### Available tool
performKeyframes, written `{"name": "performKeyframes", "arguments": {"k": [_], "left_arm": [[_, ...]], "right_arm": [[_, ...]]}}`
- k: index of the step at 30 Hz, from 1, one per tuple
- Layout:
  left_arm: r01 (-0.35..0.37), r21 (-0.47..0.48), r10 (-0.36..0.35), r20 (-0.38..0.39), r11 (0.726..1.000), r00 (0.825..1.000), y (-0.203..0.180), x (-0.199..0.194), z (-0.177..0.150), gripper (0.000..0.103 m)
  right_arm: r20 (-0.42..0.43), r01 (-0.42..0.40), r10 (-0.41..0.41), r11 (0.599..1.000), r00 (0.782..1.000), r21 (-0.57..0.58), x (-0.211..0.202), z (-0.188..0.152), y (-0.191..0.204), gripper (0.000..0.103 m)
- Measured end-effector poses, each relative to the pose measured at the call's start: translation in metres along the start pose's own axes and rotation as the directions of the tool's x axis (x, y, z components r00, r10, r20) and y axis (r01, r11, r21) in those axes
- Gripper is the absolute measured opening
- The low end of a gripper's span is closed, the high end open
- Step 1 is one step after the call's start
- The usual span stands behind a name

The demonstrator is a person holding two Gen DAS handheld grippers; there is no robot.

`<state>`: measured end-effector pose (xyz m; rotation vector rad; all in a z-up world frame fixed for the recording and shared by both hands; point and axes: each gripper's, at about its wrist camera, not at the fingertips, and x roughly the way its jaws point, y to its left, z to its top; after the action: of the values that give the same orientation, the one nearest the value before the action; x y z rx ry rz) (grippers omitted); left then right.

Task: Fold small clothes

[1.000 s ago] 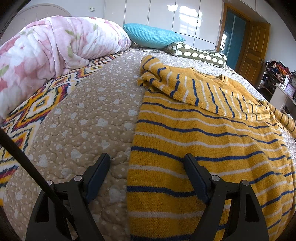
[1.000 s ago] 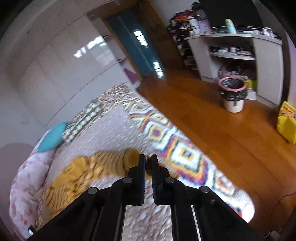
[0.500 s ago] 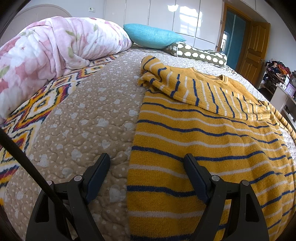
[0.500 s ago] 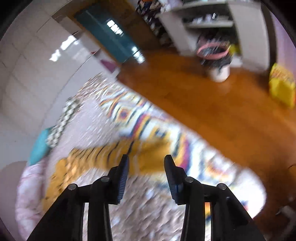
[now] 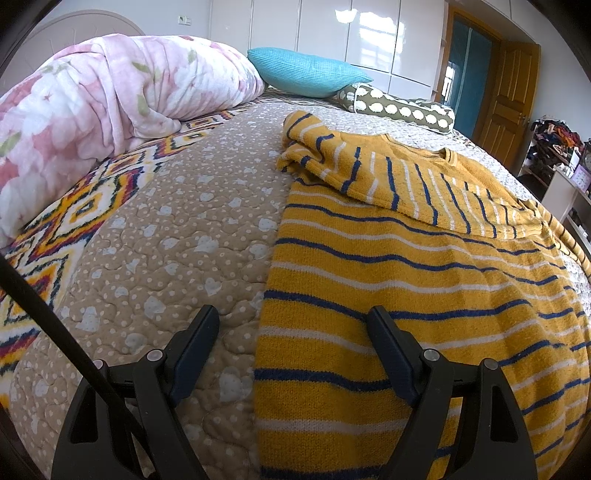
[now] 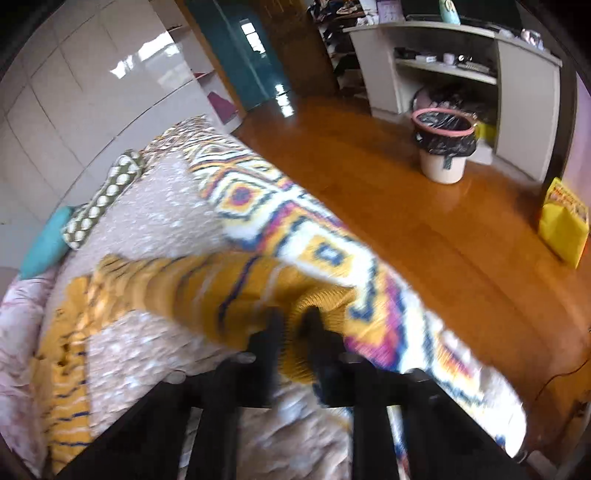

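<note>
I see the left gripper (image 5: 291,332) with jaws wide apart, nothing between them, over the sweater's (image 5: 424,280) left hem edge on the bed quilt (image 5: 177,229). Right gripper (image 6: 293,321) jaws have just been closing; now pinched on the sweater's cuff (image 6: 325,302), sleeve stretched across the quilt. Beyond: pink duvet (image 5: 110,96), 1 teal pillow (image 5: 306,72).

Home bedroom, quilted bed (image 5: 177,236), folded floral duvet (image 5: 110,103), teal pillow (image 5: 306,72), glossy wardrobe doors (image 5: 325,33)
</note>
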<state>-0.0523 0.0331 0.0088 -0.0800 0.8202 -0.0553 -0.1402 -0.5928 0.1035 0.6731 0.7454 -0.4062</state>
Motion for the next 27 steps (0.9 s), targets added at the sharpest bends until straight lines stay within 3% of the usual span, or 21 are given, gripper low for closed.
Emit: {"name": "performKeyframes", "arguments": {"k": [2,5,7,8,10,12,13,15,16,19,21,27], "left_arm": [[0.000,0.000,0.000,0.000,1.000,1.000,0.000,0.000,0.000,0.081],[-0.001,0.000,0.001,0.000,1.000,1.000,-0.001,0.000,0.000,0.081],[-0.001,0.001,0.001,0.001,1.000,1.000,-0.001,-0.001,-0.001,0.081],[-0.001,0.000,0.001,0.001,1.000,1.000,0.000,-0.001,-0.001,0.081],[0.000,-0.002,0.000,0.004,1.000,1.000,0.001,-0.001,0.000,0.081],[0.001,-0.004,-0.001,0.007,1.000,1.000,0.002,-0.001,0.000,0.081],[0.000,-0.004,0.000,0.006,1.000,1.000,0.001,-0.001,0.000,0.081],[-0.001,-0.002,0.001,0.004,1.000,1.000,0.002,0.000,0.000,0.081],[-0.001,-0.003,0.001,0.006,1.000,1.000,0.001,-0.001,0.000,0.081],[-0.002,-0.003,0.002,0.006,1.000,1.000,0.000,-0.001,0.000,0.081],[-0.003,-0.003,0.003,0.006,1.000,1.000,0.000,-0.001,0.000,0.081],[-0.001,-0.003,0.001,0.006,1.000,1.000,0.001,-0.001,0.000,0.082]], "right_arm": [[0.000,-0.149,0.149,0.987,0.989,0.066,-0.031,0.003,0.011,0.007],[0.085,-0.394,0.385,0.899,0.919,0.191,-0.092,0.015,0.015,0.007],[0.160,-0.472,0.445,0.847,0.881,0.245,-0.123,0.026,0.009,0.007],[0.193,-0.468,0.429,0.843,0.882,0.267,-0.134,0.030,0.004,0.007],[0.209,-0.393,0.343,0.876,0.916,0.279,-0.139,0.034,-0.007,0.011],[0.135,-0.315,0.287,0.905,0.948,0.287,-0.117,0.030,-0.020,0.015],[0.087,-0.248,0.233,0.919,0.969,0.305,-0.103,0.022,-0.030,0.020],[0.039,-0.087,0.078,0.929,0.996,0.358,-0.081,-0.003,-0.054,0.039],[0.030,-0.077,0.071,0.925,0.997,0.372,-0.073,-0.012,-0.061,0.039],[0.030,-0.163,0.165,0.901,0.986,0.401,-0.059,-0.042,-0.070,0.039],[0.027,-0.195,0.200,0.908,0.980,0.370,-0.053,-0.055,-0.062,0.042],[0.017,-0.234,0.246,0.894,0.969,0.383,-0.026,-0.063,-0.050,0.049]]}}
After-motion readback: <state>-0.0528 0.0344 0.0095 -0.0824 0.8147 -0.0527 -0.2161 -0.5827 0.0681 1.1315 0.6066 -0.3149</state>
